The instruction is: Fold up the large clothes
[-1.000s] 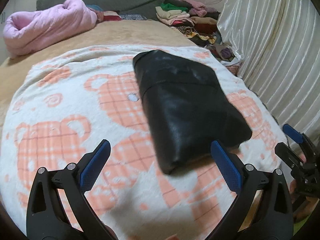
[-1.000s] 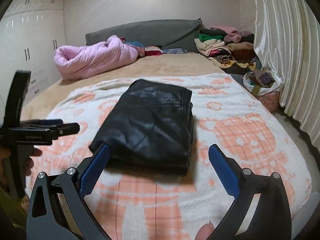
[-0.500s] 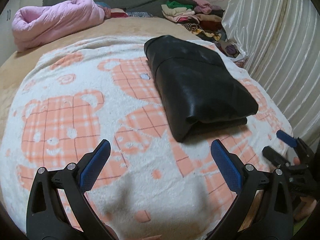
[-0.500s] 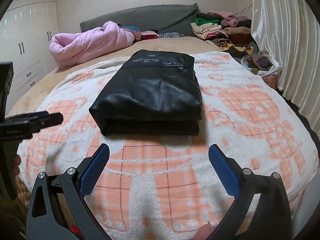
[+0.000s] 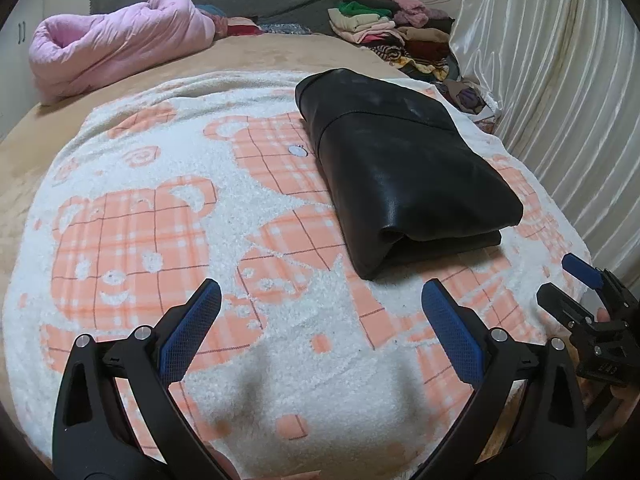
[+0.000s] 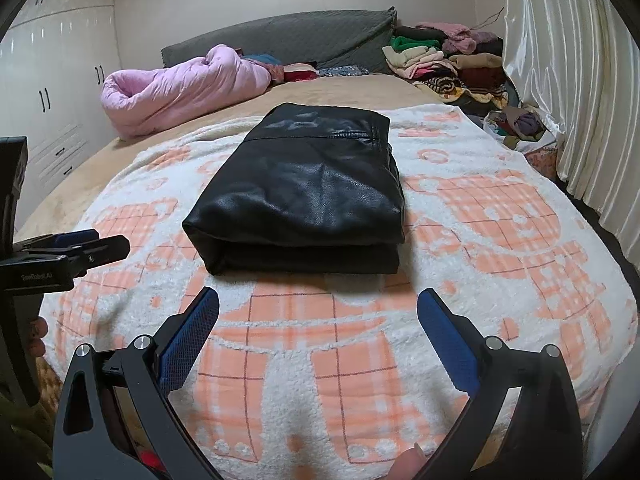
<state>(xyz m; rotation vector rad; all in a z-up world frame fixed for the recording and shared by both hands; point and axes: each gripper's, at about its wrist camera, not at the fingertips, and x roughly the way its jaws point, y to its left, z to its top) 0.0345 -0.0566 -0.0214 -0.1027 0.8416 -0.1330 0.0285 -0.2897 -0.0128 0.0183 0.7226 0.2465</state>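
Note:
A black leather garment (image 5: 400,168) lies folded into a thick rectangle on the orange-and-white bear blanket (image 5: 168,216); it also shows in the right wrist view (image 6: 304,196). My left gripper (image 5: 320,312) is open and empty, held back from the garment's near left corner. My right gripper (image 6: 318,316) is open and empty, a short way in front of the garment's folded near edge. Each gripper shows at the edge of the other's view: the right one (image 5: 576,284) and the left one (image 6: 80,246).
A rolled pink quilt (image 6: 180,84) lies at the head of the bed by a grey headboard (image 6: 288,40). A pile of folded clothes (image 6: 444,60) sits at the far right corner. Pleated white curtains (image 6: 572,80) hang along the right. White wardrobes (image 6: 52,80) stand at the left.
Both grippers have drawn back from the folded garment toward the foot of the bed. The garment lies still and both grippers stay open.

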